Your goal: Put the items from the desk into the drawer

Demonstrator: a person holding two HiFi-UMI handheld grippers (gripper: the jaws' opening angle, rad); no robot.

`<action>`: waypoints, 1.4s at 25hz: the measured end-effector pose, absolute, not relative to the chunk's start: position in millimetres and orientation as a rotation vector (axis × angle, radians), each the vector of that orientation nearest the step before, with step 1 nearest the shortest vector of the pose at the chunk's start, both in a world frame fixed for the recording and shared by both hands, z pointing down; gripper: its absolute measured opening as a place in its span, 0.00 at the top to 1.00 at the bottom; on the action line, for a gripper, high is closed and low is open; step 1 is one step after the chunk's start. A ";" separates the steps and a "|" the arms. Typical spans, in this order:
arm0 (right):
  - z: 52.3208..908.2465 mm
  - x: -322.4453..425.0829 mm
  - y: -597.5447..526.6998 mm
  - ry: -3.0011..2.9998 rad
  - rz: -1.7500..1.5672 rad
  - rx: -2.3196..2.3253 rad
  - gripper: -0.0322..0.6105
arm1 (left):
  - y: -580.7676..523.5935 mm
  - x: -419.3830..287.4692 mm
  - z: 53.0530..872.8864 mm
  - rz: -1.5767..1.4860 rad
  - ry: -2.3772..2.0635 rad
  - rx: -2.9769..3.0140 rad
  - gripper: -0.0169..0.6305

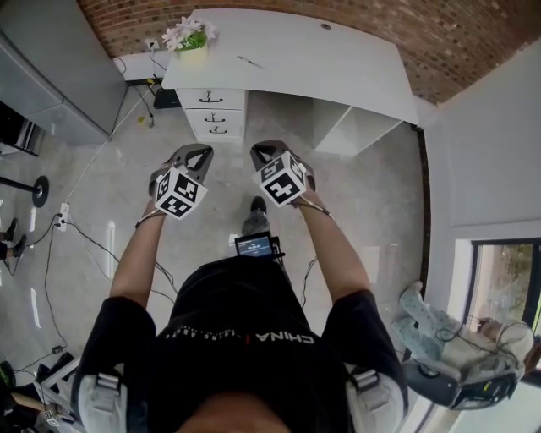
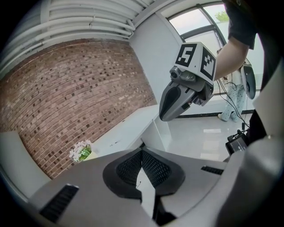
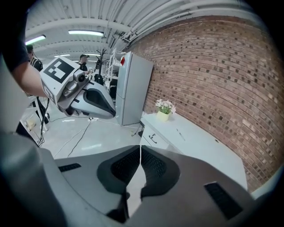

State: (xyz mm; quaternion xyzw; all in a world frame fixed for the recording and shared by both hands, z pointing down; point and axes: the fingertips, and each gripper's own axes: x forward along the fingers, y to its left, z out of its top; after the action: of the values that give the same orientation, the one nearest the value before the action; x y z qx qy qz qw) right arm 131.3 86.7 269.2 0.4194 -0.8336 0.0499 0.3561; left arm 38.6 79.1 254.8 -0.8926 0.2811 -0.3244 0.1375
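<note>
A white desk (image 1: 296, 63) stands ahead against the brick wall. On it are a pot of white flowers (image 1: 191, 40), a thin pen (image 1: 250, 63) and a small dark spot (image 1: 326, 26). Its three drawers (image 1: 215, 111) are closed. My left gripper (image 1: 197, 154) and right gripper (image 1: 265, 152) are held side by side in the air, well short of the desk, both shut and empty. In the left gripper view the jaws (image 2: 142, 151) meet, with the flowers (image 2: 80, 151) far off. In the right gripper view the jaws (image 3: 140, 149) also meet, facing the drawers (image 3: 153, 138) and pen (image 3: 181, 133).
A tall grey cabinet (image 1: 61, 69) stands left of the desk. Cables (image 1: 84, 241) and a power strip lie on the floor at left. A small screen (image 1: 256, 245) hangs at the person's waist. Under the desk, right of the drawers, is an open white bay (image 1: 355, 131).
</note>
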 end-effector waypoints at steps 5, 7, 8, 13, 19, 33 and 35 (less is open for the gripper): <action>265.1 153.1 1.2 -2.187 0.125 1.060 0.92 | 5.4 64.8 252.0 -0.962 0.795 -2.582 0.95; 261.4 165.0 -34.1 -2.196 0.127 1.047 0.92 | -28.7 78.0 247.5 -0.978 0.800 -2.570 0.95; 259.8 170.9 -50.7 -2.200 0.126 1.041 0.92 | -45.4 84.7 244.7 -0.983 0.806 -2.561 0.95; 257.2 199.6 -114.1 -2.218 0.125 1.008 0.92 | -107.7 117.2 237.9 -0.983 0.835 -2.557 0.95; 261.6 218.8 -173.4 -2.240 0.168 0.991 0.92 | -157.0 137.5 236.4 -0.999 0.860 -2.570 0.95; 254.4 187.6 -225.7 -2.222 0.182 1.054 0.92 | -225.7 113.8 238.3 -0.993 0.777 -2.578 0.95; 251.2 185.4 -228.4 -2.217 0.185 1.076 0.92 | -231.5 111.3 235.0 -0.981 0.763 -2.578 0.95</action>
State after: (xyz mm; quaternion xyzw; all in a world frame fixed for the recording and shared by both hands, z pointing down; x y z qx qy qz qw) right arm 185.4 -228.4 251.2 0.4110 -0.8472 0.0705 0.3290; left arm 111.3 -231.5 235.0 -0.8920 0.2640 -0.3394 0.1395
